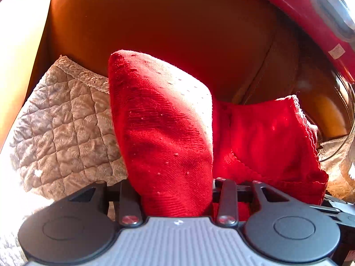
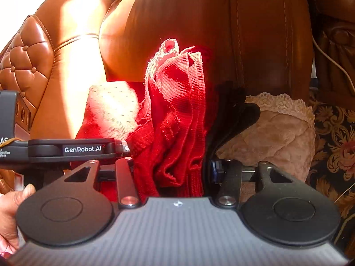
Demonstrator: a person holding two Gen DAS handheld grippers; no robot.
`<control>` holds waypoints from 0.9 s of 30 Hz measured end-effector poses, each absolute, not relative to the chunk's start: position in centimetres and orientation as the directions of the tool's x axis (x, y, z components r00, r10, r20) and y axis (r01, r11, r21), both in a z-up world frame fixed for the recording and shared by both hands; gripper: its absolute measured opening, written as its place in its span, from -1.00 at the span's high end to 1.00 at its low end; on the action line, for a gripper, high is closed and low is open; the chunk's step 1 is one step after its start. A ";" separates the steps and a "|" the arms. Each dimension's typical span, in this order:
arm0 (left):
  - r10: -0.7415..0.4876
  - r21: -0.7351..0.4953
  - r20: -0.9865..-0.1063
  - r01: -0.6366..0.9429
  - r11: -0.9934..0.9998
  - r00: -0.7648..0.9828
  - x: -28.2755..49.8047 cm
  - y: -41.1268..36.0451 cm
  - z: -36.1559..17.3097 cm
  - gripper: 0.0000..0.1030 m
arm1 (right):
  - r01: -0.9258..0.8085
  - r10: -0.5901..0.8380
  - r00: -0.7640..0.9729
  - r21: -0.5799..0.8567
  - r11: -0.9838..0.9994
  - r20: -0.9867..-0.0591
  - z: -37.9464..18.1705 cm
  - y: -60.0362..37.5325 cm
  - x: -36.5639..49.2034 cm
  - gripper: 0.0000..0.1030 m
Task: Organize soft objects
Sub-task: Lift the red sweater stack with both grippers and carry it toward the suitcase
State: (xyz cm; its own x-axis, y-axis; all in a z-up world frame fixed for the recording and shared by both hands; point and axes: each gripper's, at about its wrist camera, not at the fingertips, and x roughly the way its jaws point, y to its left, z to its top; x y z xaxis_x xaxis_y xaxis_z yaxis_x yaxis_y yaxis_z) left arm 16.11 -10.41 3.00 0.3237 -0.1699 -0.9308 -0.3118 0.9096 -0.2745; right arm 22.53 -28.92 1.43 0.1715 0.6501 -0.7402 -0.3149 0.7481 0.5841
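A red knitted sock is seen clamped in the left tool, its fabric pinched between the two fingers and its long axis running straight forward and upward from them, the closed end standing free above. A second red piece, a bunched red sock with a pale ribbed cuff, is gripped in the right tool, its cuff end raised and its folds hanging loosely.

Both are held over the seat of a brown leather sofa, above a beige quilted seat cover with a lace edge. The sofa back rises just beyond the fabric.

In the right wrist view the left tool is seen entering from the left edge, side-on, touching or nearly touching the same red bundle. The two tools are thus close together; whether one garment or two is held cannot be told for certain.

Judgement: the red pieces appear to be mid-pairing or mid-folding. The coming move depends on the two long axes being brought parallel; neither hand is clearly nearer.
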 end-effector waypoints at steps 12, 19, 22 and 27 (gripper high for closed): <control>-0.184 -0.323 -0.930 -0.466 0.824 0.319 16.5 -8.8 17.6 0.17 | -0.408 0.577 0.064 0.506 0.760 -0.815 16.3 -28.6 25.0 -0.10; -0.180 -0.340 -0.925 -0.515 0.787 0.335 19.2 -9.9 27.7 0.17 | -0.461 0.542 0.040 0.466 0.755 -0.839 26.1 -28.4 29.1 -0.10; -0.178 -0.362 -0.914 -0.534 0.764 0.365 20.4 -10.1 31.4 0.18 | -0.498 0.525 0.038 0.439 0.748 -0.850 30.2 -28.0 31.1 -0.10; -0.183 -0.414 -0.888 -0.562 0.715 0.422 22.5 -10.3 35.4 0.18 | -0.585 0.493 0.057 0.371 0.721 -0.868 35.3 -27.5 34.2 -0.10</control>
